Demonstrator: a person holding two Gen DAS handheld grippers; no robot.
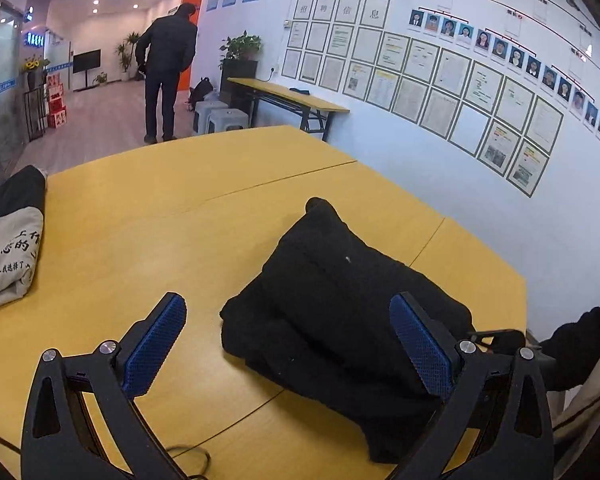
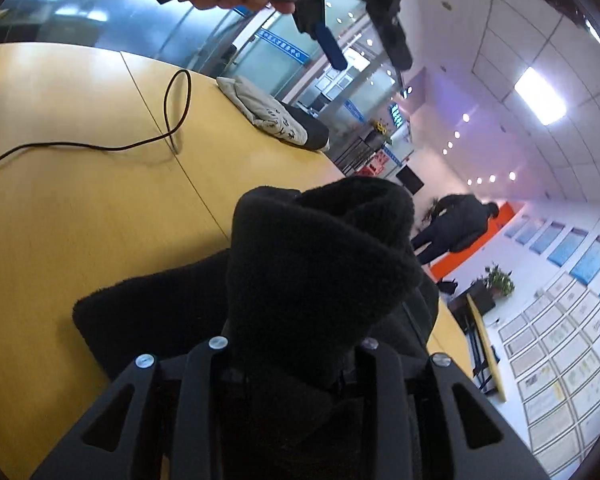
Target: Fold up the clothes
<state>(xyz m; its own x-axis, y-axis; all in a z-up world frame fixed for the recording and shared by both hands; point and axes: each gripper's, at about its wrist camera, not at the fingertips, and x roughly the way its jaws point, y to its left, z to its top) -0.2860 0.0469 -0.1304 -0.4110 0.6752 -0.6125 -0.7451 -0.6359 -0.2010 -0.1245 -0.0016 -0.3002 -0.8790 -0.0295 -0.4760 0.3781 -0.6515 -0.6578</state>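
Observation:
A black fleece garment (image 1: 340, 304) lies bunched on the yellow table (image 1: 160, 208). My left gripper (image 1: 288, 340) is open, its blue pads (image 1: 156, 344) spread wide just above the table, the right pad against the garment's near edge. In the right wrist view my right gripper (image 2: 296, 344) is shut on a thick fold of the black garment (image 2: 320, 264) and holds it raised off the table (image 2: 80, 216); its fingertips are hidden in the cloth. The left gripper (image 2: 360, 48) shows at the top, held by a hand.
A folded beige and black garment (image 1: 8, 256) lies at the table's left edge; it also shows in the right wrist view (image 2: 276, 120). A black cable (image 2: 140, 140) loops across the table. A man (image 1: 164, 64) stands in the corridor. Grey stools (image 1: 220, 118) and a side table (image 1: 292, 98) stand by the wall.

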